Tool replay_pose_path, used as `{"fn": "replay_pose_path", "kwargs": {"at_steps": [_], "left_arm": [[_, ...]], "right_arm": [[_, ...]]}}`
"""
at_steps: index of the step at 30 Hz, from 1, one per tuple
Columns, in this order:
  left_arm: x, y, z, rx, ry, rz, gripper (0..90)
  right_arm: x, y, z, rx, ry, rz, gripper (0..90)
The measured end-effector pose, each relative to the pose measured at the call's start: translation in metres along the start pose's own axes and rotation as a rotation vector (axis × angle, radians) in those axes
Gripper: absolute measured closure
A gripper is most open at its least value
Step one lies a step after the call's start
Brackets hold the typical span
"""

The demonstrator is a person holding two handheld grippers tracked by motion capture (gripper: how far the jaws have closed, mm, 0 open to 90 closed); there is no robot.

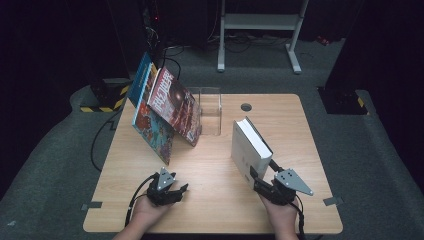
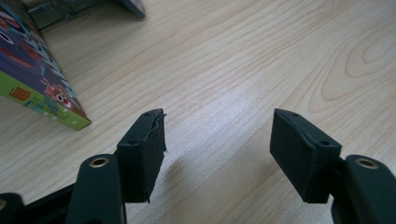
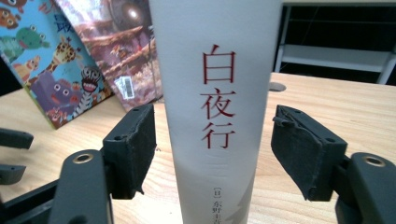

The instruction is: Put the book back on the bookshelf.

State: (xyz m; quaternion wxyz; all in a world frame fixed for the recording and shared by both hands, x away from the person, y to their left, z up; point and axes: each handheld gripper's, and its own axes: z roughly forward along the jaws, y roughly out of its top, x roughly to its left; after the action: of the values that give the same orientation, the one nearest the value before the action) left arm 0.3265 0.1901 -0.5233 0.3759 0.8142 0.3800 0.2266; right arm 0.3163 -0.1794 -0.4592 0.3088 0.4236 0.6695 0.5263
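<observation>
Nearest, at the table's (image 1: pixel 210 210) front edge: left gripper (image 1: pixel 176 192) resting low over bare wood, jaws apart with nothing between them, open tabletop ahead of it.

Front right: right gripper (image 1: pixel 262 175) at the spine of the white book (image 1: pixel 248 145), jaws spread either side of it, pads (image 3: pixel 133 149) clear of the cover, a gap on each side. No grip. Book upright on its bottom edge, near the table's right side, room around it to left and rear.

On the spine (image 3: pixel 217 98), in red: 白夜行; lower down a small bracket with 日 and an author's name, cut off and probably 东野圭吾.

Farther back left: two picture books (image 1: pixel 165 107) leaning together, tilted, against a clear stand (image 1: pixel 210 107); cartoon animals on the front one, barcode sticker (image 3: pixel 123 87) on the other. Red lettering there, too small to read.

Beyond, a round cable hole (image 1: pixel 246 107) near the far edge.
</observation>
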Motion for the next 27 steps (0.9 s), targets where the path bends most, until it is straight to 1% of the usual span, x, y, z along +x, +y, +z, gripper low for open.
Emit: {"fn": "replay_pose_path", "kwargs": {"at_steps": [4,6,8,9,11,14,15,16,17,18,19,20,22,23,24,26,27], "left_arm": [[0.0,0.0,0.001,0.01,0.0,0.007,35.9],[-0.001,0.0,0.001,0.012,-0.002,0.007,36.1],[-0.002,0.0,0.001,0.01,-0.002,0.007,36.1],[-0.002,0.0,0.001,0.013,-0.001,0.011,36.0],[-0.002,0.0,0.001,0.014,-0.003,0.015,36.0],[-0.002,0.0,0.001,0.015,-0.003,0.016,36.0],[-0.002,0.0,0.001,0.018,-0.004,0.015,36.0],[-0.002,0.0,0.001,0.018,-0.004,0.015,36.1],[-0.002,0.0,0.001,0.019,-0.004,0.015,36.0],[-0.002,0.0,0.001,0.019,-0.004,0.014,36.1],[-0.002,0.0,0.001,0.019,-0.004,0.016,36.0],[-0.002,0.0,0.001,0.019,-0.004,0.016,36.1],[-0.002,0.0,0.001,0.022,-0.004,0.02,36.1],[-0.002,0.0,0.001,0.022,-0.004,0.02,36.1],[-0.002,0.0,0.001,0.022,-0.004,0.021,36.2],[-0.001,0.0,0.001,0.024,-0.004,0.023,36.2],[-0.002,0.0,0.001,0.024,-0.004,0.022,36.2]], "right_arm": [[0.0,0.005,-0.002,-0.006,0.005,0.001,30.0],[0.0,0.012,-0.002,0.004,0.005,0.016,24.0],[-0.001,0.015,-0.002,0.004,0.007,0.023,23.0],[-0.001,0.019,-0.002,-0.005,0.005,0.033,19.4],[-0.001,0.024,-0.002,-0.004,-0.009,0.035,19.4],[0.0,0.028,-0.001,-0.007,-0.018,0.029,18.8],[0.002,0.032,0.0,0.005,-0.025,0.021,18.5],[0.002,0.032,0.0,0.005,-0.025,0.021,18.5],[0.003,0.035,0.002,0.025,-0.029,0.005,20.7],[0.003,0.037,0.003,0.035,-0.025,0.003,24.7],[0.003,0.038,0.003,0.032,-0.015,0.002,27.0],[0.003,0.038,0.003,0.032,-0.015,0.002,27.0],[0.004,0.042,0.002,0.021,-0.016,-0.003,32.5],[0.004,0.042,0.002,0.021,-0.016,-0.003,32.5],[0.004,0.045,0.002,0.021,-0.012,-0.003,35.8],[0.005,0.046,0.004,0.027,-0.011,-0.003,36.3],[0.006,0.047,0.006,0.03,-0.018,0.001,35.9]]}}
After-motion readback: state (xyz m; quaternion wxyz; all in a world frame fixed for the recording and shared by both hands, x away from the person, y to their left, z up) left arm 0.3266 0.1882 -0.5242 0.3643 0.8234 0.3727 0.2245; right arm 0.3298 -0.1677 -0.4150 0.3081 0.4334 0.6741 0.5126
